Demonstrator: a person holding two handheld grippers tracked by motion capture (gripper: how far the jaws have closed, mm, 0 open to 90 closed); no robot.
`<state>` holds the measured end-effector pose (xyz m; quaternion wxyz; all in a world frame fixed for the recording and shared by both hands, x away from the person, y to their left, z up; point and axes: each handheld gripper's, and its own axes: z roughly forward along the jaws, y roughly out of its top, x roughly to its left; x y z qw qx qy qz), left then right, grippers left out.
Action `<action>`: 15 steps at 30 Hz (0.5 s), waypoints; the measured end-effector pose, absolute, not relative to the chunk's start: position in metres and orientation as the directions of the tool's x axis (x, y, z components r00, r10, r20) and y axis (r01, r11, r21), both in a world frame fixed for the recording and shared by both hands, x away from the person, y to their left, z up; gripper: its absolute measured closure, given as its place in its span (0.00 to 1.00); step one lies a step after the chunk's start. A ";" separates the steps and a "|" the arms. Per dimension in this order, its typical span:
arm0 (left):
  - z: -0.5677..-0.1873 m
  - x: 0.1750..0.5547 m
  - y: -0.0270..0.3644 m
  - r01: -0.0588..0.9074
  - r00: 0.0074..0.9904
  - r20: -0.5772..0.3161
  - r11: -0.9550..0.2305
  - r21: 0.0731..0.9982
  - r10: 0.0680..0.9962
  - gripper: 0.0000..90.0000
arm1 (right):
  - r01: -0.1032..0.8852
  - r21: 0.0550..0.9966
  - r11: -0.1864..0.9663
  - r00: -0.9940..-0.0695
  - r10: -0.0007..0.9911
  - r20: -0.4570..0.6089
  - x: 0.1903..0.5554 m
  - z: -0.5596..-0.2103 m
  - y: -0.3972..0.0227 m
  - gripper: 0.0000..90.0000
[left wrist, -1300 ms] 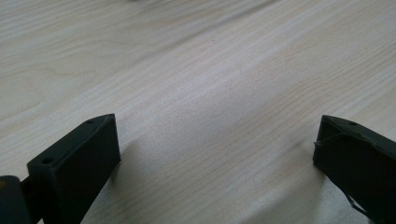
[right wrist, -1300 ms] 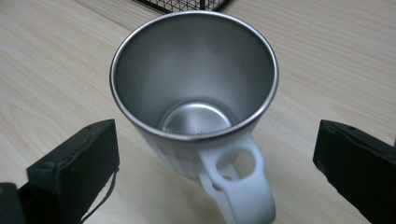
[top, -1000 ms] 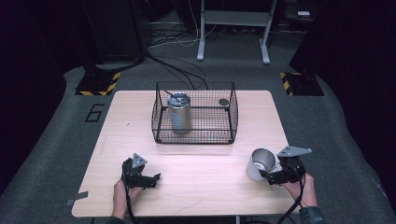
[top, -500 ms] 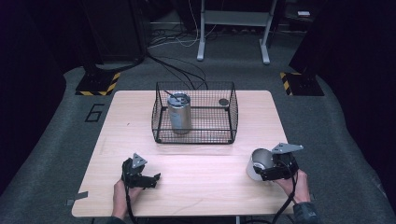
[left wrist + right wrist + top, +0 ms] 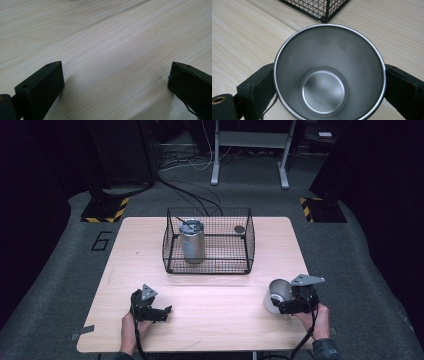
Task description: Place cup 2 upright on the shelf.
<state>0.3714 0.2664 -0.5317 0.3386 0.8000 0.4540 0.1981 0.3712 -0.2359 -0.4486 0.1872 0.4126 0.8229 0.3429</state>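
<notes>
A steel cup (image 5: 276,293) is at the table's front right, its open mouth turned toward my right gripper (image 5: 283,304). In the right gripper view I look straight into the cup (image 5: 329,75), and the two black jaws press against its sides, so the gripper (image 5: 329,72) is shut on it. At the front left my left gripper (image 5: 163,313) rests low over the wood. Its jaws stand wide apart in the left gripper view (image 5: 116,66), with bare table between them.
A black wire basket (image 5: 207,263) stands at the table's middle back, its corner just beyond the cup (image 5: 322,7). Inside it are an upright metal can (image 5: 192,241) and a small dark disc (image 5: 240,228). Bare wood (image 5: 215,320) lies between the grippers.
My right gripper has moved left, from beside the cup to around it. The left gripper has stayed where it was.
</notes>
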 end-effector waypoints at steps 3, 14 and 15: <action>-0.532 0.371 0.266 0.592 0.509 0.009 -0.358 0.722 0.861 0.00 | 0.551 0.726 0.412 -0.585 0.811 -0.017 0.370 -0.447 -0.235 0.06; -0.532 0.371 0.267 0.593 0.511 0.008 -0.360 0.720 0.859 0.00 | 0.548 0.732 0.403 -0.575 0.818 -0.020 0.372 -0.435 -0.230 0.06; -0.532 0.371 0.267 0.592 0.510 0.010 -0.359 0.721 0.860 0.00 | 0.559 0.724 0.405 -0.573 0.820 -0.016 0.372 -0.434 -0.229 0.06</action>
